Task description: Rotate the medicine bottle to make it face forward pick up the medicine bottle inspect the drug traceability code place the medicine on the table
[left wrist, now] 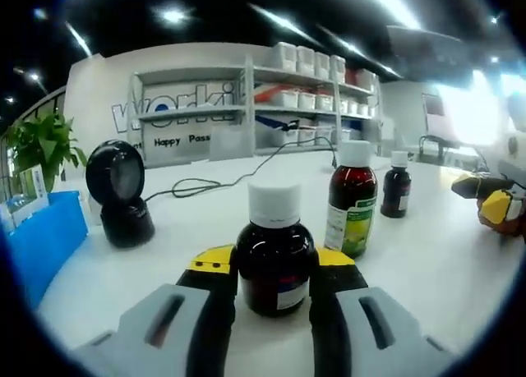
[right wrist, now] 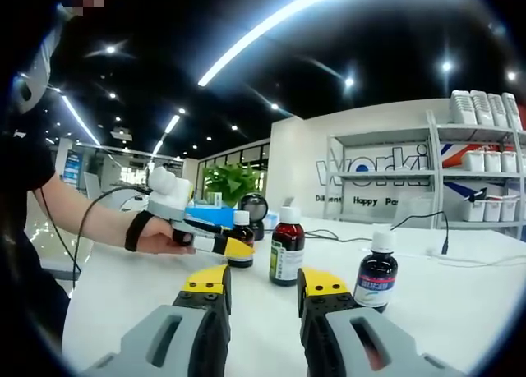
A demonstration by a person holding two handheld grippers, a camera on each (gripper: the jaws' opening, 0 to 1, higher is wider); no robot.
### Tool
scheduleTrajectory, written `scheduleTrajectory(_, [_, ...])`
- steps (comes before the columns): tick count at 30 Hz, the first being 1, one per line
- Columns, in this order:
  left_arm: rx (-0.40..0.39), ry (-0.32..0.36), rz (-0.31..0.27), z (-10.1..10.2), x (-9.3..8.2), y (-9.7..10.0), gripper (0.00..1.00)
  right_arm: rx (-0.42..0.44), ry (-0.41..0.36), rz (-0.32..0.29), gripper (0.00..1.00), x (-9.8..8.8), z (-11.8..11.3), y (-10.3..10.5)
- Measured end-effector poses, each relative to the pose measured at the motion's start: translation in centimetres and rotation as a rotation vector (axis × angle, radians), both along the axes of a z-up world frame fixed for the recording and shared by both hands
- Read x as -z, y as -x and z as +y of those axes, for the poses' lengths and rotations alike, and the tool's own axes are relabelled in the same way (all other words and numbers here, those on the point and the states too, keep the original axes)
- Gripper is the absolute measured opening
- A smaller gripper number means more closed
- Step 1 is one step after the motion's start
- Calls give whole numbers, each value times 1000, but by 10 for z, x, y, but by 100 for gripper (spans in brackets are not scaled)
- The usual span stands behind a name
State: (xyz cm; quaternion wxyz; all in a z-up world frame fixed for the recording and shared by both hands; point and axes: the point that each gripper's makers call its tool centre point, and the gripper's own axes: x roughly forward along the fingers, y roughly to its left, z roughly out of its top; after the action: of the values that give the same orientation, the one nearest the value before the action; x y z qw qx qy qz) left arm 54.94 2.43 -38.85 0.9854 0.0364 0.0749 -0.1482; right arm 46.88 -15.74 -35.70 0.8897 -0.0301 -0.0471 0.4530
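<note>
The left gripper [left wrist: 274, 288] has its jaws closed around a dark medicine bottle [left wrist: 274, 254] standing on the white table [left wrist: 411, 254]. The right gripper [right wrist: 261, 299] hovers with jaws wide and empty. Farther back stand a green-labelled bottle [left wrist: 352, 198], a small dark bottle [left wrist: 396, 184] and a black scanner [left wrist: 119, 192].

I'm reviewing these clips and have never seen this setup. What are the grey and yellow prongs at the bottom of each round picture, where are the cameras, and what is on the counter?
The prongs are hand-held two-jaw grippers; a person carries one in each hand, and a fisheye camera rides on each, looking along its jaws.

In the left gripper view, the left gripper has its jaws on either side of a dark medicine bottle with a white cap, apparently closed on it. In the right gripper view, the right gripper is open and empty.

On the white counter stand two more bottles: a taller green-labelled bottle and a small dark bottle. There is also a round black scanner with a cable, and a potted plant. Shelves with white boxes stand behind.
</note>
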Motion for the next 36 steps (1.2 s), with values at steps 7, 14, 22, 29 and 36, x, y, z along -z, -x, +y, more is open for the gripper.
scheduleTrajectory(7, [164,22,17,-6,1,2,25,0,7,1,28,1,1,1])
scheduleTrajectory(14, [278,28,9,-3,-1,-1,25,1,15,1,28,1,3,3])
scheduleTrajectory(22, [305,39,2,-10,-3,-2,25,3,20,4,27,1,5,6])
scheduleTrajectory(29, [301,52,4,-6,-2,-5,26,0,17,6,27,0,7,8])
scheduleTrajectory(36, [308,41,0,-4,0,-8,26,-1,18,6,27,0,6,9])
